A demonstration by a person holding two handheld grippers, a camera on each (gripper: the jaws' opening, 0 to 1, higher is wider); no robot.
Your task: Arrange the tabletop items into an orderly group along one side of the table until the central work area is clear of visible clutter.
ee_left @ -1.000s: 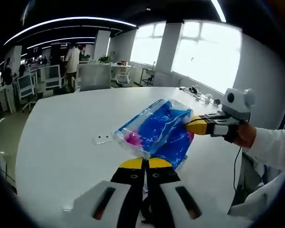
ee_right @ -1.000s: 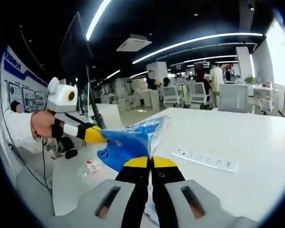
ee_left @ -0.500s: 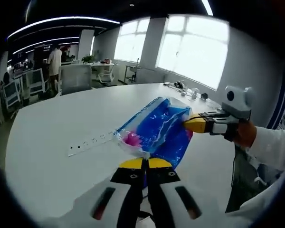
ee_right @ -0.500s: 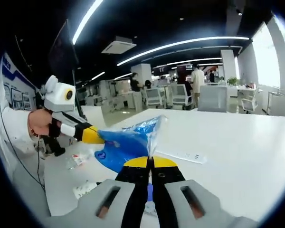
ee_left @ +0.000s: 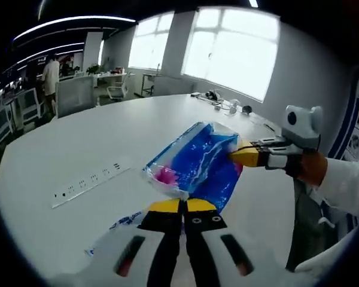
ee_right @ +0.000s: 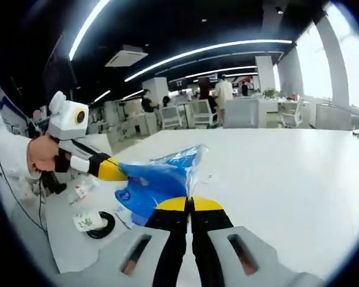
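left gripper (ee_left: 183,206) and right gripper (ee_right: 189,204) both clamped on one blue plastic bag (ee_left: 197,164), stretched between them, lifted off the table.

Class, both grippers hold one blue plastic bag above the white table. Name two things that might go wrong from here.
1. The blue, clear-edged plastic bag is pinched at opposite ends by the left gripper and right gripper; pulling apart might tear it or slip an edge free.
2. The bag hangs above the white table; lowered carelessly, it may land on the small wrapped packets and black ring nearby.
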